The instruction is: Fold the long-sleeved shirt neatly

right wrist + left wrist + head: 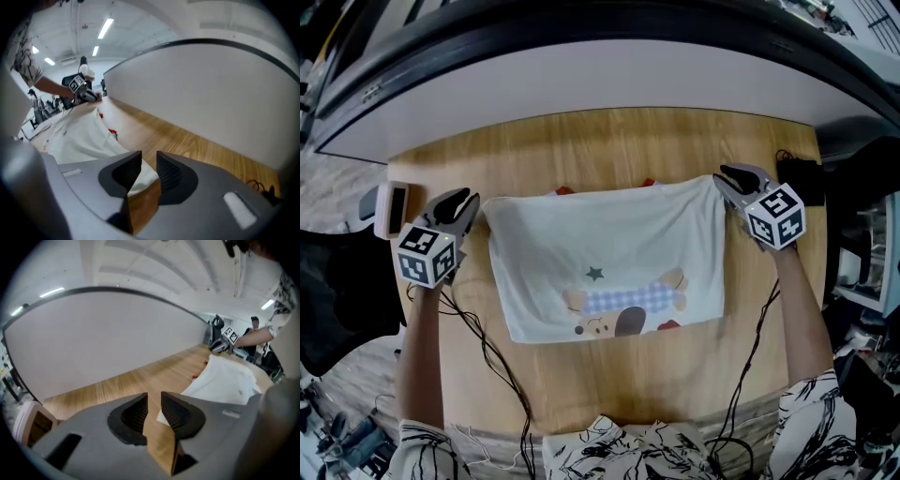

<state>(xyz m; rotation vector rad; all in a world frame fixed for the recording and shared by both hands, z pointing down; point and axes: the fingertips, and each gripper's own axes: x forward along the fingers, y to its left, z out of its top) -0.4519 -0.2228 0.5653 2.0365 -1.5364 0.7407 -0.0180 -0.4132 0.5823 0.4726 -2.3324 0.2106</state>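
No words, numbers or brands legible in my views. On left gripper [467,199] and right gripper [727,174], cubes carry black-and-white square patterns only, no letters. Shirt [609,253] print: star, cartoon dog, no lettering.

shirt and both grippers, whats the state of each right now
shirt: folded to a rectangle, flat on the table, print up
left gripper: jaws slightly apart, nothing between them
right gripper: jaws slightly apart over the shirt's corner, not gripping it
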